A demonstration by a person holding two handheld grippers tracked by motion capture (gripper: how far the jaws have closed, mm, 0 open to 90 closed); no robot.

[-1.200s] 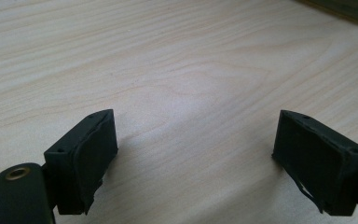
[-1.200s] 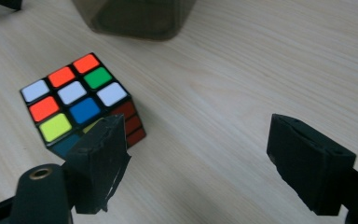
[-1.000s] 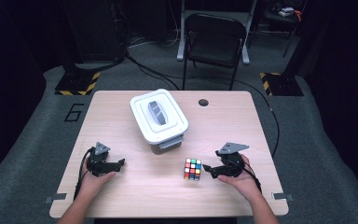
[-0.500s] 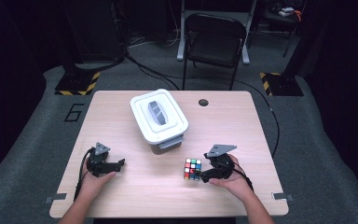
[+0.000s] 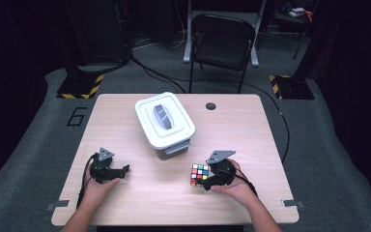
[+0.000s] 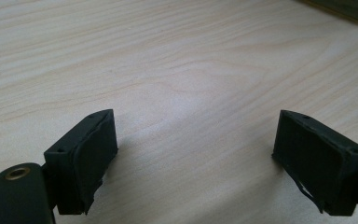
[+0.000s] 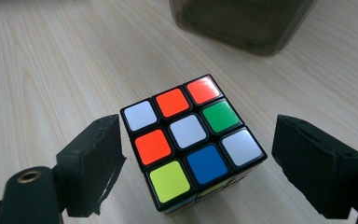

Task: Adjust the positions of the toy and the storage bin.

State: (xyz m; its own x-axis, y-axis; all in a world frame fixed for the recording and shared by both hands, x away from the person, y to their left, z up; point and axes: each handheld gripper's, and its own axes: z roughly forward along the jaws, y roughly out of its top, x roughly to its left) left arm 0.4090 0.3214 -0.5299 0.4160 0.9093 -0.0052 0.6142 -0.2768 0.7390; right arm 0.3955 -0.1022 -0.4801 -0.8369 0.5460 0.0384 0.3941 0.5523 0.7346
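A dark room with a folding chair (image 5: 223,38) at the back surrounds a pale wooden table (image 5: 251,135). On it, toward the near right part of the surface, stands a puzzle cube (image 7: 193,140), resting flat on one face, its coloured top level. Behind it, nearer the middle of the surface, sits a lidded container (image 5: 164,121).

The right gripper (image 5: 206,176) has just been spreading its jaws; they stand wide on either side of the cube, which lies between them with neither pad pressing on it. The left gripper (image 5: 119,171) rests released near the near left edge, with bare wood between its jaws.

The cube looks rigid, light and smooth-sided, probably a little slippery on its glossy stickers, and its layers could twist under uneven pressure. Taking it squarely on two opposite side faces, around the middle layer, seems safest. Being a cube it has no long axis; in the right gripper view its sides sit somewhat askew to the jaws.
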